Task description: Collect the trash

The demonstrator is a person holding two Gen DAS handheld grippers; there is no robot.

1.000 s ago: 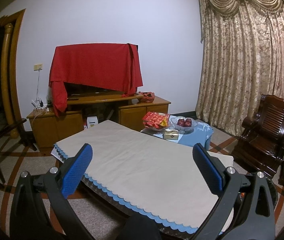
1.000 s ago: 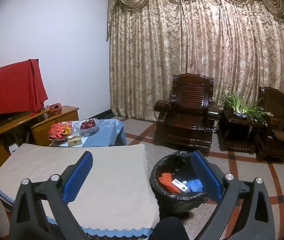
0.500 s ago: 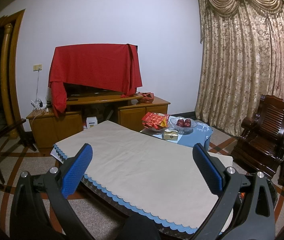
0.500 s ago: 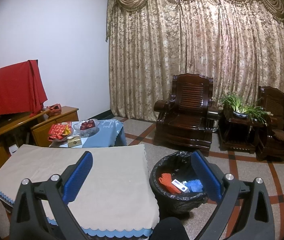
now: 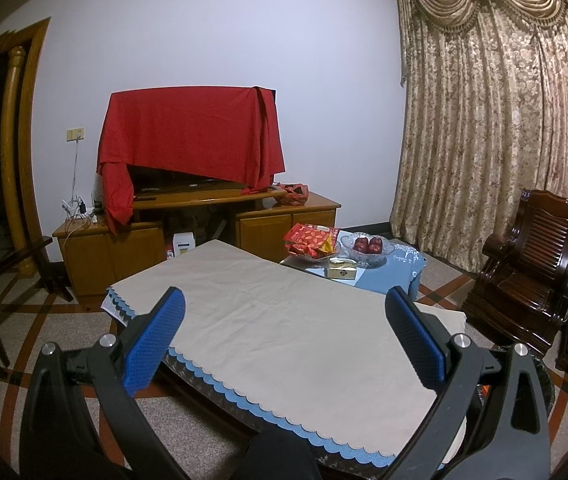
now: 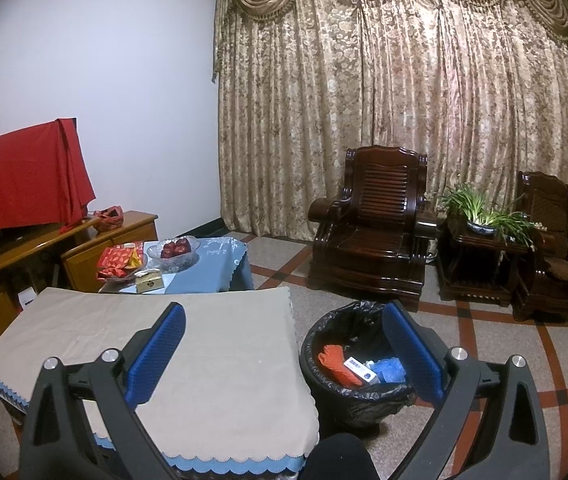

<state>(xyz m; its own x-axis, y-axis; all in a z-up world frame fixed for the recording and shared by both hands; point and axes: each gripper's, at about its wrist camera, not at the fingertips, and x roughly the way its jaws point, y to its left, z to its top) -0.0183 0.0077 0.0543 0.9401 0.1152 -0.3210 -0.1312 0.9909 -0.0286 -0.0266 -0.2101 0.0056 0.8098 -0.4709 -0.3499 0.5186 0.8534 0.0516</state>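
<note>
A black-lined trash bin (image 6: 324,384) stands on the floor right of the low table (image 6: 187,344), which is covered by a beige cloth. Inside the bin lie an orange glove (image 6: 334,362), a white box (image 6: 360,370) and a crumpled blue item (image 6: 390,368). My right gripper (image 6: 284,354) hangs open above the table's right edge and the bin, holding nothing. My left gripper (image 5: 284,338) is open too, over the bare beige cloth (image 5: 284,320). Only a sliver of the bin (image 5: 546,384) shows at the lower right of the left wrist view.
A small blue-covered side table (image 6: 219,268) behind holds red snack packets (image 6: 117,260), a bowl of apples (image 6: 173,250) and a small gold box (image 6: 148,280). A wooden TV cabinet (image 5: 187,232) with a red-draped screen lines the wall. Dark wooden armchairs (image 6: 376,232) and a plant stand (image 6: 480,256) stand by the curtain.
Both views have shifted very slightly; the grippers stay open and nothing on the table or in the bin has moved.
</note>
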